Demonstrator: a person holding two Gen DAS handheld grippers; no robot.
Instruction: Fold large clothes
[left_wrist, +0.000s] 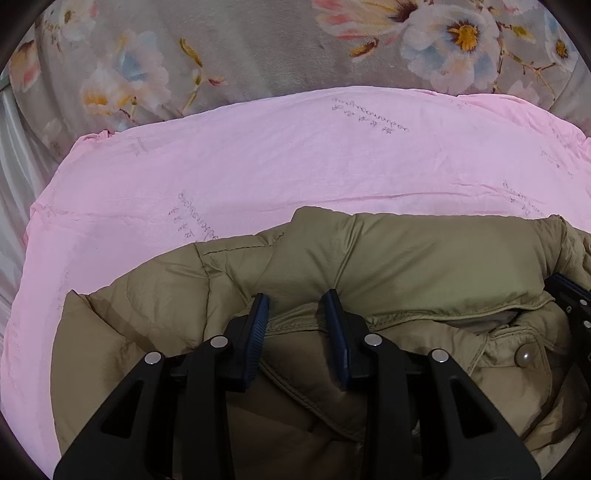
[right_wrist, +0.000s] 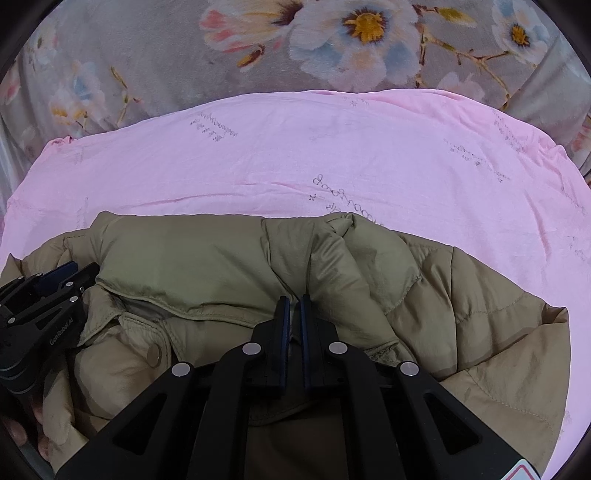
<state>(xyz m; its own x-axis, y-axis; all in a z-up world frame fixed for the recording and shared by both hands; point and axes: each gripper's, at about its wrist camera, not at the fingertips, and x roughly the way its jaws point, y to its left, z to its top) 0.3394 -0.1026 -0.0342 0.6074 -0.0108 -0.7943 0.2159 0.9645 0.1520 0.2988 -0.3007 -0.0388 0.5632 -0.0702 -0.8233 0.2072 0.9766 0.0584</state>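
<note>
A khaki quilted puffer jacket (left_wrist: 424, 254) lies bunched on a pink sheet (left_wrist: 258, 166); it also shows in the right wrist view (right_wrist: 184, 251). My left gripper (left_wrist: 297, 299) is open, its fingers straddling a jacket seam near the collar. My right gripper (right_wrist: 293, 301) is shut on a fold of the jacket by the collar. The left gripper's body (right_wrist: 40, 306) appears at the left of the right wrist view, and the right gripper's edge (left_wrist: 572, 306) at the right of the left wrist view. A snap button (left_wrist: 523, 357) sits on the placket.
The pink sheet (right_wrist: 332, 155) carries faint printed script and covers the surface around the jacket. Behind it lies a grey floral blanket (left_wrist: 258, 44), also in the right wrist view (right_wrist: 147, 48). A pale curtain-like cloth (left_wrist: 11, 155) hangs at far left.
</note>
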